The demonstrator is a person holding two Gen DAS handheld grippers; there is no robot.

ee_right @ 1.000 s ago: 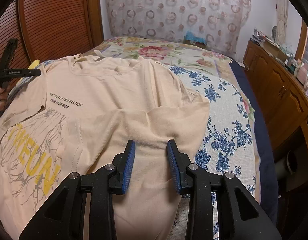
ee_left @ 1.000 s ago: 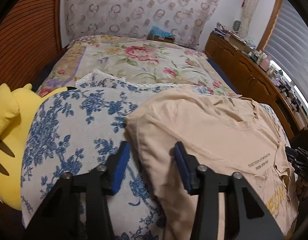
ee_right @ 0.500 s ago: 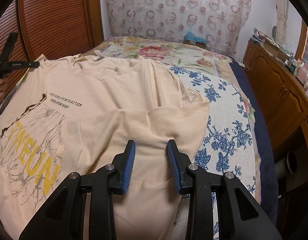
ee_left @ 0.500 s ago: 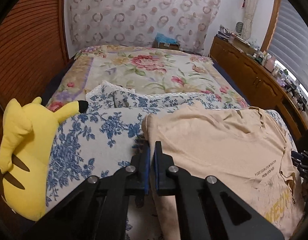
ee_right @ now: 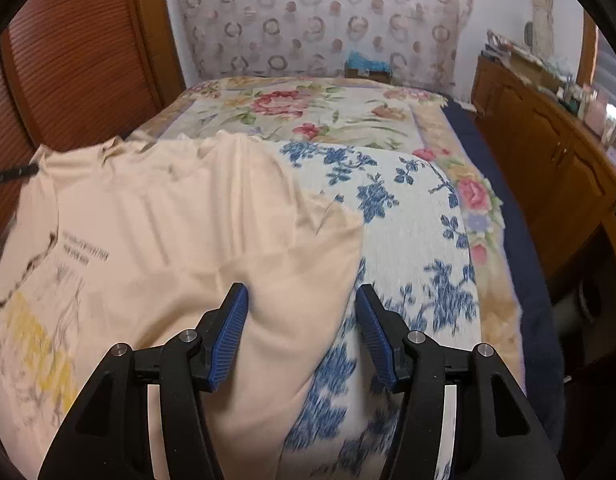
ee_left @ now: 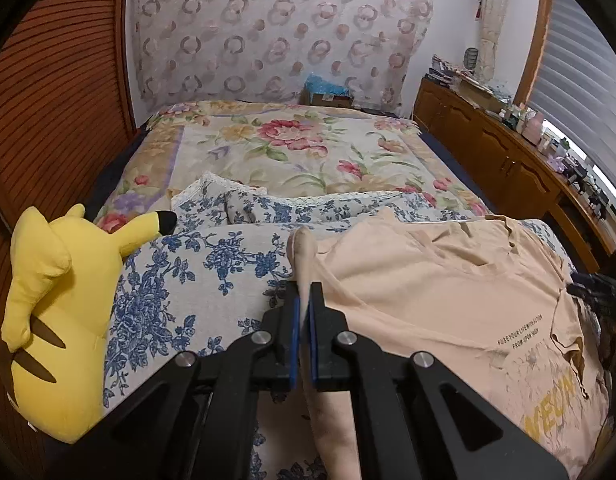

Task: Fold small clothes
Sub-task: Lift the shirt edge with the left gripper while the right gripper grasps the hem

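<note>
1. left wrist view: the left gripper (ee_left: 302, 312) is clamped on a raised fold of the beige t-shirt (ee_left: 439, 292), at the shirt's left edge. the pinched cloth stands up as a narrow ridge between the blue pads (ee_left: 294, 336) and pokes out past the tips. the rest of the shirt spreads to the right of the claw, soft and lightly creased, with small dark lettering and a yellow print near the lower right.
2. same view: the shirt lies on a blue floral cover (ee_left: 188, 280), a pale woven-looking cloth with a lace-trimmed edge further up. a yellow plush toy (ee_left: 56, 312) with a black-tipped ear sits just left of it, well apart from the claw. beyond lies a pink floral quilt (ee_left: 300, 148), and a wooden dresser (ee_left: 507, 160) runs along the right.
3. right wrist view: the right gripper (ee_right: 302, 332) stands wide open, holding nothing. the shirt's (ee_right: 180, 240) lower right part lies under and between its ribbed blue pads (ee_right: 230, 336); the left pad is over cloth, the right pad over the blue floral cover (ee_right: 407, 248). this frame is motion-blurred, so fine detail of the print is unclear.
</note>
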